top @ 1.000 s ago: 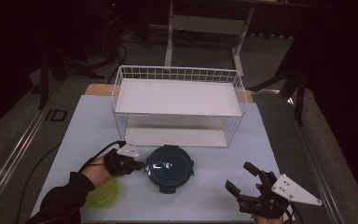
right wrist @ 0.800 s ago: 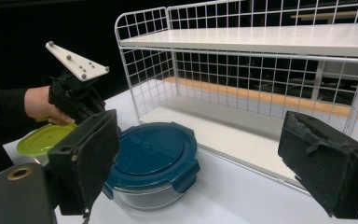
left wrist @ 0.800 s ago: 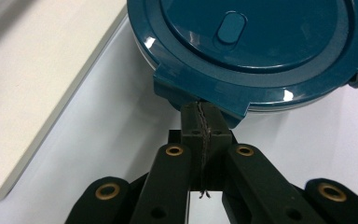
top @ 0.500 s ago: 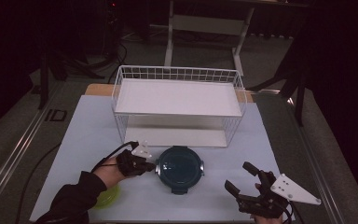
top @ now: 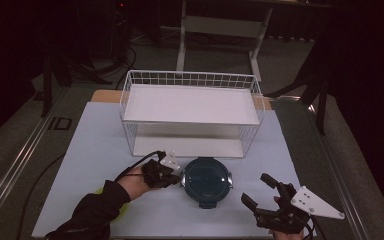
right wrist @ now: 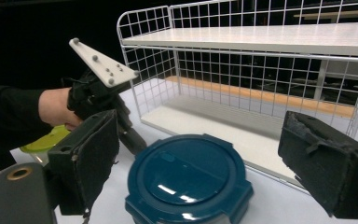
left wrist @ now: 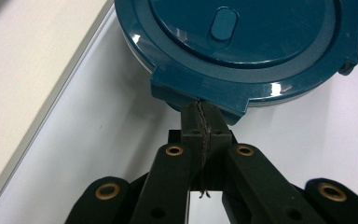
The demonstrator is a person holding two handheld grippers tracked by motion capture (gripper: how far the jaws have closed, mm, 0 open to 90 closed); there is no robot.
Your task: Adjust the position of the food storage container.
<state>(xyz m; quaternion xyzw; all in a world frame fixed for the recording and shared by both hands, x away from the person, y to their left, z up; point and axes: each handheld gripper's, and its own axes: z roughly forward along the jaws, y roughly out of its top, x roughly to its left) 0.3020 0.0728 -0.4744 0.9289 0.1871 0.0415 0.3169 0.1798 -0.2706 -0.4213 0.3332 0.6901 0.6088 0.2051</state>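
A round teal container (top: 207, 180) with a clip-on lid sits on the white table in front of the wire rack. My left gripper (top: 178, 177) is shut, and its tips touch the container's left edge. In the left gripper view the closed jaws (left wrist: 200, 116) press against the lid's tab (left wrist: 200, 91), with nothing between them. My right gripper (top: 260, 192) stands open near the front right edge, a little right of the container. In its own view the right gripper (right wrist: 205, 168) frames the container (right wrist: 191, 177) from a distance, and the left gripper (right wrist: 126, 126) shows behind it.
A white two-level wire rack (top: 190, 107) stands behind the container, its lower shelf (right wrist: 205, 126) open toward me. A yellow-green dish (top: 101, 192) lies partly under the left forearm. Bare table spreads to the left and right of the rack.
The left gripper has slid to the right with the teal container ahead of it. The forearm now covers more of the green dish. The right gripper has stayed put.
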